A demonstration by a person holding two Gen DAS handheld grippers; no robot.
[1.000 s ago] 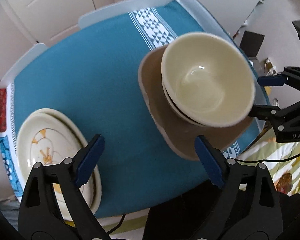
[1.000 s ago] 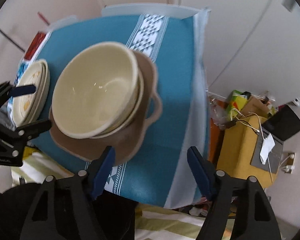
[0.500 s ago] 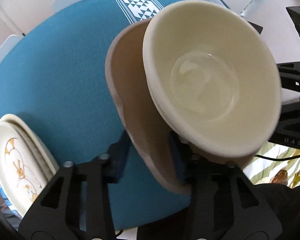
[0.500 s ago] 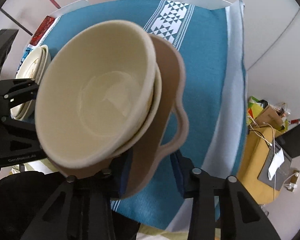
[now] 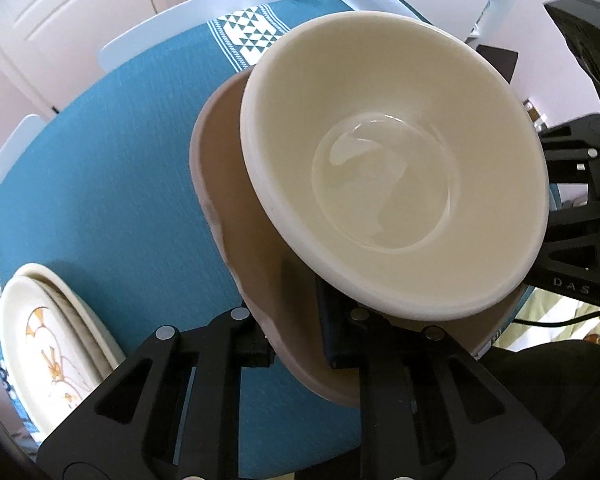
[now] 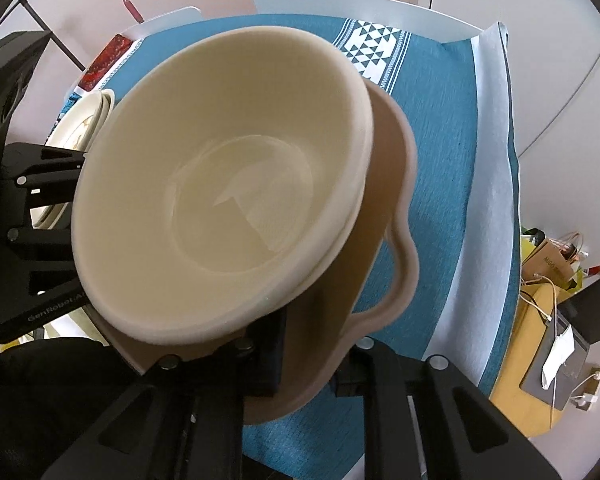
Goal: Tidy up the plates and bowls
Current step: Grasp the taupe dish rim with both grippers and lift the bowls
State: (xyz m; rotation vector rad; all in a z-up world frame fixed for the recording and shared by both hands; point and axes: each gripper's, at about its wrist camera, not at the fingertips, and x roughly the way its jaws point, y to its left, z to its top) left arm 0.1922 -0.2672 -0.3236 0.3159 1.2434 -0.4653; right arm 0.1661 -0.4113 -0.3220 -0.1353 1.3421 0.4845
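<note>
Cream bowls nest on tan plate.

Bowls on plate

You see a cream bowl nested in a second cream bowl, both sitting tilted on a tan, wavy-rimmed plate near the table's front edge. Two stacked cream plates with an orange motif lie flat at the front left corner.
</note>
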